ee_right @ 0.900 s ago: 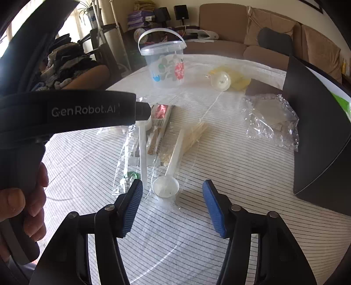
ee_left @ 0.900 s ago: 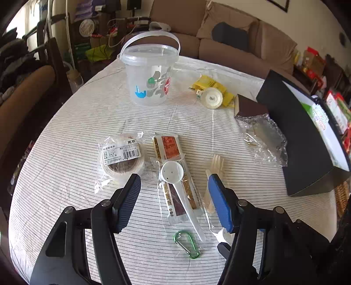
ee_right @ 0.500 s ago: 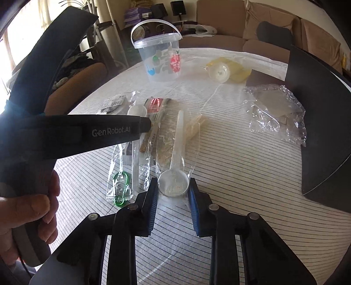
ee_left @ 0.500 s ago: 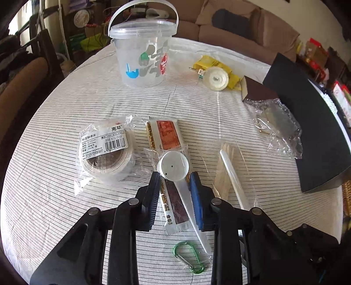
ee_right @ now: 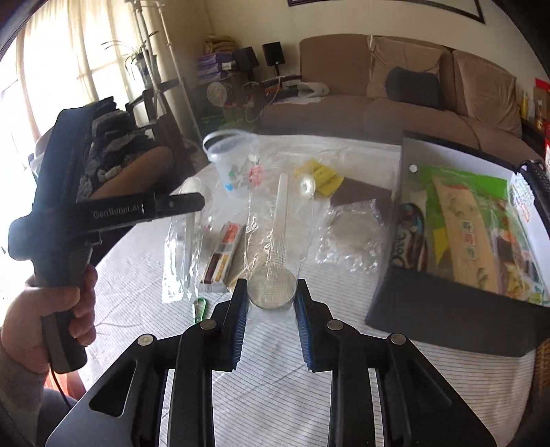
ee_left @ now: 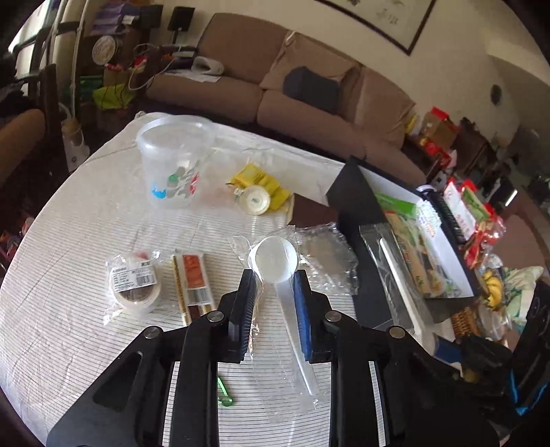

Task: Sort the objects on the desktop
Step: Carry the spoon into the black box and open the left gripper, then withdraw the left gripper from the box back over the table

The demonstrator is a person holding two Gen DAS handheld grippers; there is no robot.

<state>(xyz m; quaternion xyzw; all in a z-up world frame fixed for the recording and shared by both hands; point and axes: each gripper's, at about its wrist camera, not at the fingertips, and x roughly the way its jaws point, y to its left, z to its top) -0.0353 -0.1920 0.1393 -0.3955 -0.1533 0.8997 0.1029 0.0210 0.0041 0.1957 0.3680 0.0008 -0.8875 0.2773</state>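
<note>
A: What lies beyond the table?
B: A brown sofa [ee_left: 299, 103] along the far wall, a dark cushion [ee_right: 414, 87] on it, a framed picture [ee_left: 388, 20] above.
A: And the light?
B: Daylight through a curtained window [ee_right: 48, 62] on the left; cluttered shelves [ee_left: 457, 144] stand far right.

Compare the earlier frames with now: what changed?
Both grippers closed from wide open, each onto a bagged scoop, and lifted it: left gripper holds one scoop, right gripper the other scoop. Tub, tape and box stayed put.
</note>
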